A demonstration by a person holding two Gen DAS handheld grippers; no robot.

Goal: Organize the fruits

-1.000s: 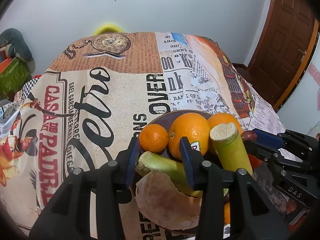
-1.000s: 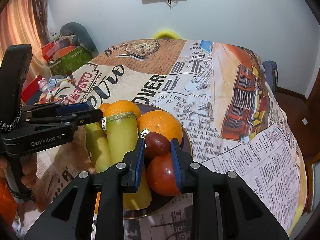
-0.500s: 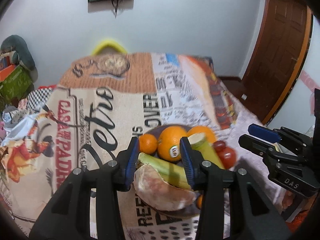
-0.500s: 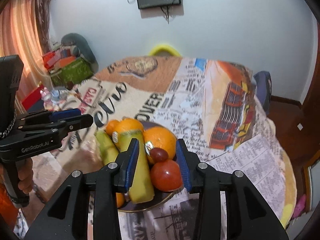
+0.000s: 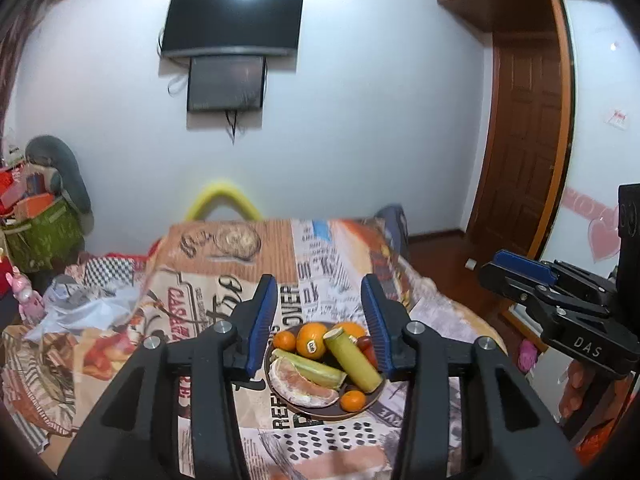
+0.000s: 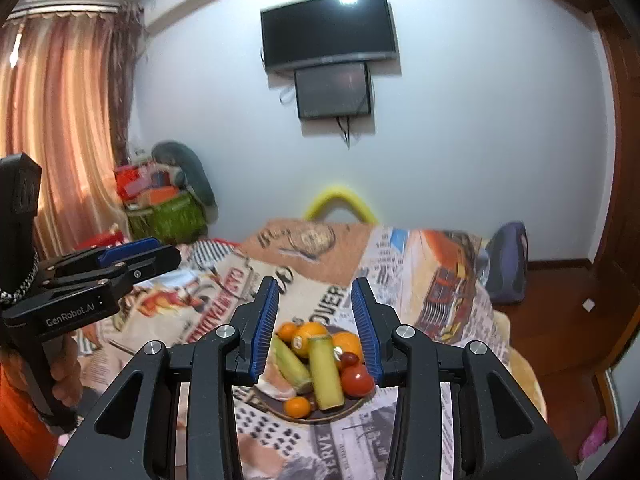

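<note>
A dark round plate (image 5: 320,414) on the table holds the fruit: oranges (image 5: 311,335), small tangerines (image 5: 353,399), two green sugarcane pieces (image 5: 354,362), a pomelo wedge (image 5: 298,387) and a red tomato (image 6: 356,378) with a dark date (image 6: 349,358). The plate also shows in the right wrist view (image 6: 320,416). My left gripper (image 5: 322,322) is open and empty, held high and back from the plate. My right gripper (image 6: 317,320) is open and empty, also well above the plate. Each gripper appears in the other's view, the right one (image 5: 560,312) and the left one (image 6: 100,276).
The table carries a printed newspaper-pattern cloth (image 5: 224,280). A yellow chair back (image 5: 222,200) stands behind it. Bags and boxes (image 5: 36,216) pile at the left, a wooden door (image 5: 524,152) is at the right, a TV (image 5: 232,20) hangs on the wall.
Both grippers have pulled up and back from the plate, so the fruit looks much smaller. The right gripper released the dark date, which now rests on the plate.
</note>
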